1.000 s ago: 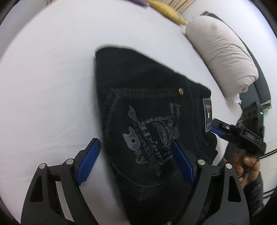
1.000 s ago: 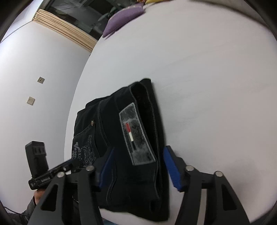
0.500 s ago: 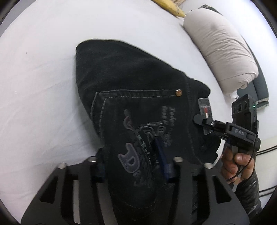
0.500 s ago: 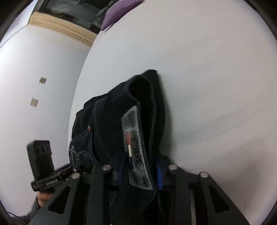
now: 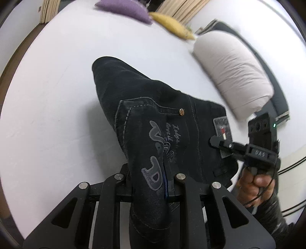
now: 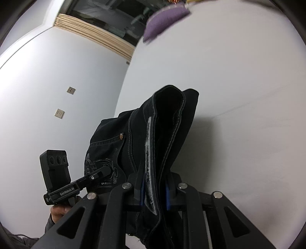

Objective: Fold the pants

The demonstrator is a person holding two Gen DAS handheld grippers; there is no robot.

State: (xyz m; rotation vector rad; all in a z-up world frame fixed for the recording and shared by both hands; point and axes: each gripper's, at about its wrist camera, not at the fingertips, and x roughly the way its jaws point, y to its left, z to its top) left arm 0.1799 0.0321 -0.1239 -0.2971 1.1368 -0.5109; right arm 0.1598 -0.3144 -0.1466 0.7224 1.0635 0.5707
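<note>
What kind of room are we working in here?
Probably a bedroom: the black pants lie on a white bed sheet, with a rolled beige duvet and purple cushion at the far edge.

This looks like a bedroom in a home. A wide white bed (image 5: pixel 57 95) carries a purple cushion (image 5: pixel 124 9), a yellow cushion (image 5: pixel 170 25) and a rolled beige duvet (image 5: pixel 233 70). Pale walls (image 6: pixel 47 86) with small wall sockets (image 6: pixel 59 113) stand beside it.

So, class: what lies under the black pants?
A white bed surface shows around the black pants. Directly beneath them, everything is covered. Both grippers pinch the near edge.
</note>
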